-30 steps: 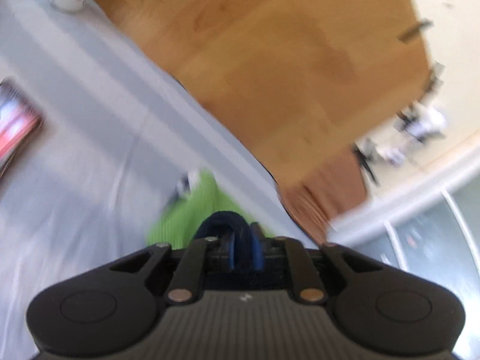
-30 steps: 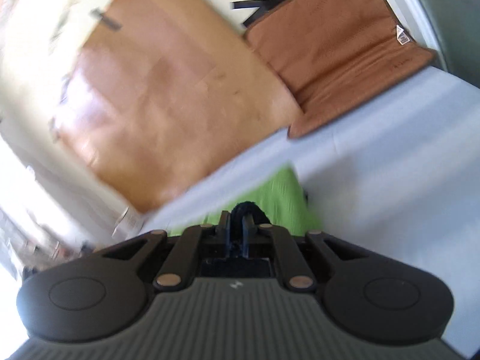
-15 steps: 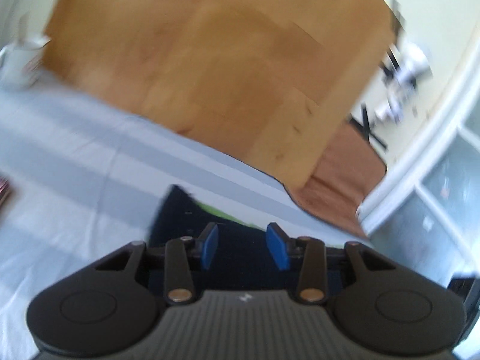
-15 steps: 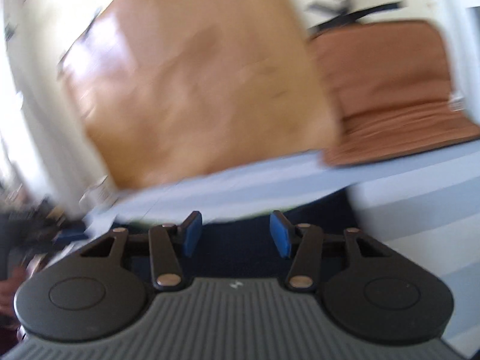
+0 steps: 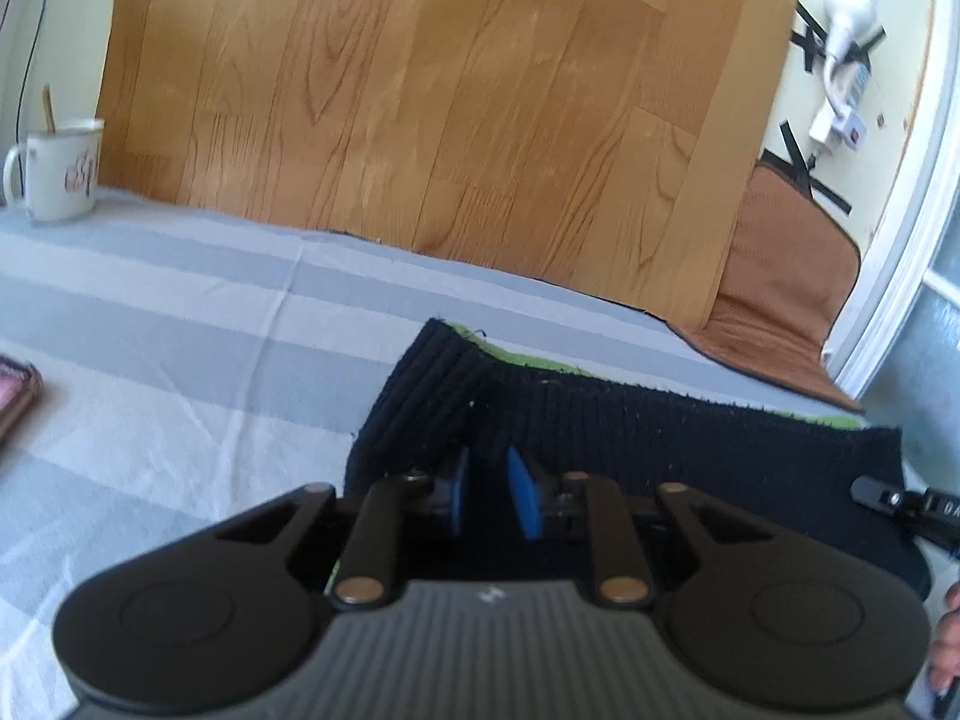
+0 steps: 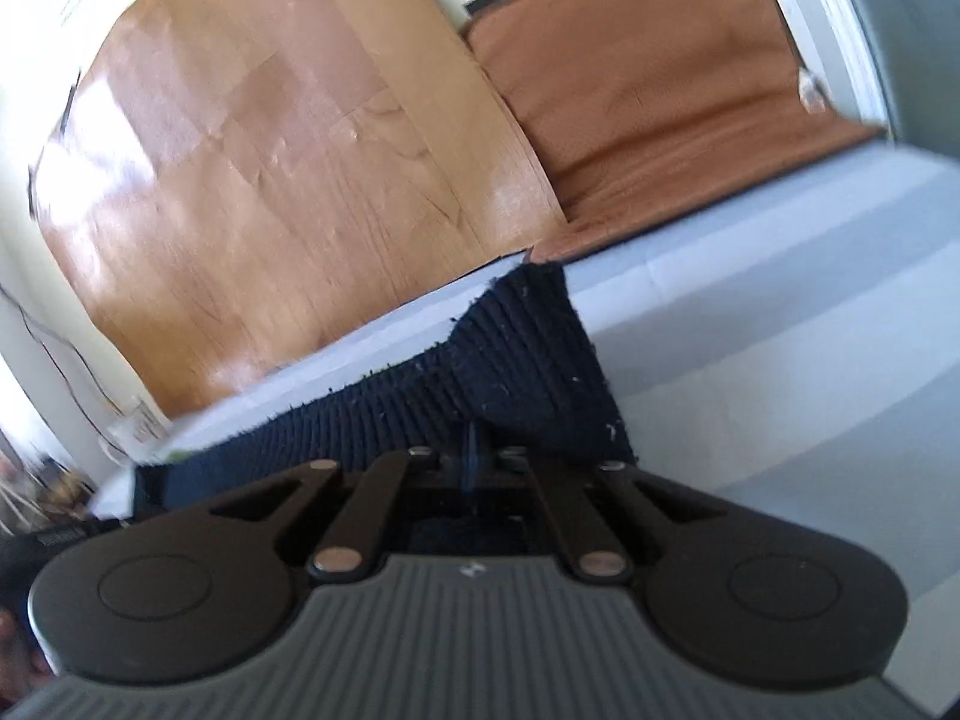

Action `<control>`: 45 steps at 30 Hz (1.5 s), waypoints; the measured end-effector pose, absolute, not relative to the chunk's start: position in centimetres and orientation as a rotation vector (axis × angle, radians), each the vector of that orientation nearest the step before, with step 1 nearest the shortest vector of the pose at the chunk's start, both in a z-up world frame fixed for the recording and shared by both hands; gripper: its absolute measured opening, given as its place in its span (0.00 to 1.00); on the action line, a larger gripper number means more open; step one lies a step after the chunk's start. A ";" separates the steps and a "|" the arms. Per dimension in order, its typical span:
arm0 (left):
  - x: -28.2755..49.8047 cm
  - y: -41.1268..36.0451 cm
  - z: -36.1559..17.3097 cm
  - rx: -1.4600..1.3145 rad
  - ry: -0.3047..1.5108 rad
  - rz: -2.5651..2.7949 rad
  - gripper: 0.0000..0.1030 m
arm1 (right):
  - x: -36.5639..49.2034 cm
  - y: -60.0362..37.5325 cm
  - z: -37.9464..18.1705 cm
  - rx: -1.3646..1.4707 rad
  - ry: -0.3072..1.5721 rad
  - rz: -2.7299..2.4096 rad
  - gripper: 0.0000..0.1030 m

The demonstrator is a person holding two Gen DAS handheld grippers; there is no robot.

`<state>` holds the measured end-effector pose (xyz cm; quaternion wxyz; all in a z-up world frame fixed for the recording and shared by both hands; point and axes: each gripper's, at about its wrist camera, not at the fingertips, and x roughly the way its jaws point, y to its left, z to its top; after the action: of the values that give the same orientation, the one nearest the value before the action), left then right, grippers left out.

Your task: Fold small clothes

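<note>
- Now the left claw [image 5: 489, 489] is sitting low over the near edge of the dark knit [image 5: 600, 438], its blue pads [image 5: 523, 501] drawn close but with a gap showing; a ridge of knit is rising between them. Jaws have just been closing. Whether the pads are pressing the cloth, I cannot tell.
- Right claw [image 6: 474, 456] is clenched, pads together, having just been closing; the knit [image 6: 528, 372] is peaking into a small tent right at its tip, so it is probably pinching a fold of the fabric.
- Knit is lying flat on the grey striped sheet [image 5: 180, 324], spread broadside between the two claws. A green layer [image 5: 522, 357] is peeking out along its far edge, so the dark part is lying over green.
- Judgement: both claws are taking the near edge at spaced points so the cloth can be carried as one straight line for the next fold.
- Risk: the left side may be holding less than the right; an uneven lift would skew the crease.
- Mug [image 5: 60, 171] and a dark-edged flat object [image 5: 15, 402] are sitting well off to the left, clear of the working area.
- Wood-grain panel [image 5: 450, 120] and brown cushion [image 6: 660, 96] are standing behind the sheet's far edge.
</note>
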<state>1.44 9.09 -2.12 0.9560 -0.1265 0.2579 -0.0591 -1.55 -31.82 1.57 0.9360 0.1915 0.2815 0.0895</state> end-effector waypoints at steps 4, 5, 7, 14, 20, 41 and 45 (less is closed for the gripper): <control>1.3 8.9 -2.1 -0.226 0.512 -0.113 0.18 | -1.3 -32.6 1.3 0.459 0.575 0.202 0.00; 1.2 8.7 -2.1 -0.216 0.509 -0.113 0.19 | -0.4 -32.7 0.6 0.469 0.575 0.203 0.00; 1.1 8.4 -2.2 -0.188 0.501 -0.120 0.23 | 0.1 -31.8 0.2 0.470 0.573 0.203 0.01; 0.6 6.9 -1.9 -0.095 0.485 -0.120 0.37 | -2.4 -30.2 0.7 0.443 0.529 0.213 0.16; 0.5 6.9 -1.9 -0.093 0.486 -0.129 0.41 | -3.8 -29.5 0.9 0.421 0.510 0.200 0.33; 0.4 6.4 -1.9 -0.076 0.486 -0.133 0.46 | -2.9 -29.7 0.4 0.436 0.551 0.206 0.37; 0.4 6.3 -1.9 -0.075 0.486 -0.134 0.47 | -2.9 -29.7 0.4 0.437 0.551 0.206 0.37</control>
<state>0.41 6.29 -1.92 0.9677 -0.0372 0.2405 -0.0664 -2.86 -29.71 0.40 0.9336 0.2137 0.2693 0.1008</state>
